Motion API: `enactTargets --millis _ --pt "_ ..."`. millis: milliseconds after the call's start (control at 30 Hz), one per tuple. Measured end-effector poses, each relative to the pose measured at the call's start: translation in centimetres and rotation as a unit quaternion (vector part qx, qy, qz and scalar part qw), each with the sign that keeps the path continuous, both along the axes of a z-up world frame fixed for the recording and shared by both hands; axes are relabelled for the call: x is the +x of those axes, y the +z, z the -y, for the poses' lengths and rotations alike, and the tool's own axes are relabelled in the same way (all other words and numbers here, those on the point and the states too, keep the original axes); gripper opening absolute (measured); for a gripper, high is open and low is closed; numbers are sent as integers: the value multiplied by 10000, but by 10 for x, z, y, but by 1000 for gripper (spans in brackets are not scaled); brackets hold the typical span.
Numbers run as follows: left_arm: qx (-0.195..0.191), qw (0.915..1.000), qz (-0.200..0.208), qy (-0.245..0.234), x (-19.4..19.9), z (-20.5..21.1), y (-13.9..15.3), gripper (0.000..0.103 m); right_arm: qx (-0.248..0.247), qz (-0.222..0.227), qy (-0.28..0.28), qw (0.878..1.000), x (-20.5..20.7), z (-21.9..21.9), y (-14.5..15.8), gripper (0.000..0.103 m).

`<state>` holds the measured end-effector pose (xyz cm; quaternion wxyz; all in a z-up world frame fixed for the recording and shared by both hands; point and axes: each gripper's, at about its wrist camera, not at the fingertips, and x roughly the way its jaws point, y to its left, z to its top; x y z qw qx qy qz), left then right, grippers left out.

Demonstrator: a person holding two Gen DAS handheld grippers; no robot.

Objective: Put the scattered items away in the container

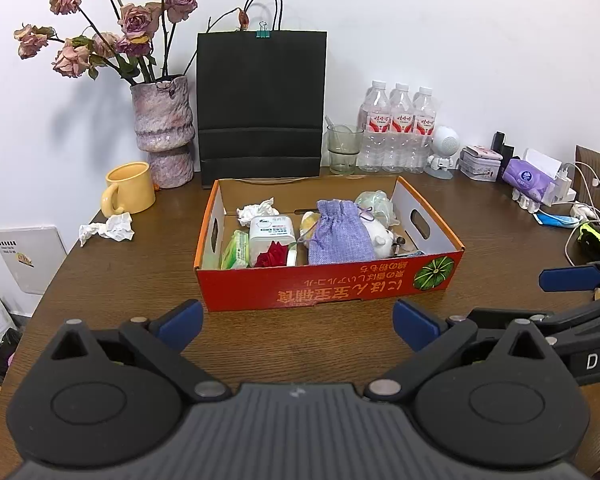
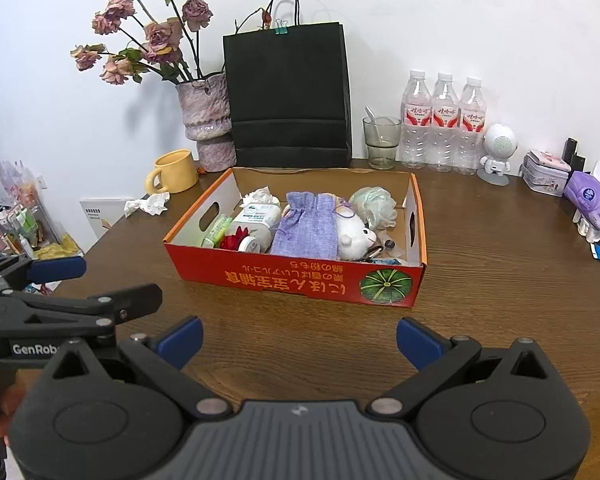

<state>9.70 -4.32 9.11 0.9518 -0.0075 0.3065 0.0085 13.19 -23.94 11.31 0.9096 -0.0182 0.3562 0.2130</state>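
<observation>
Left wrist view shows the left gripper (image 1: pixel 298 322) with its blue-padded jaws spread wide and nothing between them, hovering low over the wooden table (image 1: pixel 140 280) just short of the red cardboard box (image 1: pixel 328 284); the right gripper (image 2: pixel 299 338) is likewise wide apart and empty, beside it, both seemingly backed off to survey. Inside the box lie one lilac drawstring pouch (image 1: pixel 340 232), one white plush toy (image 1: pixel 382 240), one white bottle (image 1: pixel 270 232), one red flower (image 1: pixel 271 258) and one tissue ball. One crumpled tissue (image 1: pixel 108 229) lies outside, near the single yellow mug (image 1: pixel 129 189), probably the next pick. Three water bottles (image 1: pixel 400 128) stand by the wall, likely not clutter
</observation>
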Motion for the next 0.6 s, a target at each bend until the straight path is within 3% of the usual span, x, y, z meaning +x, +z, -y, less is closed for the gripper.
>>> enactTargets --millis 600 --pt "51 10000 -14 -15 0 3 -3 103 -27 -20 -32 10000 -3 2 -3 103"
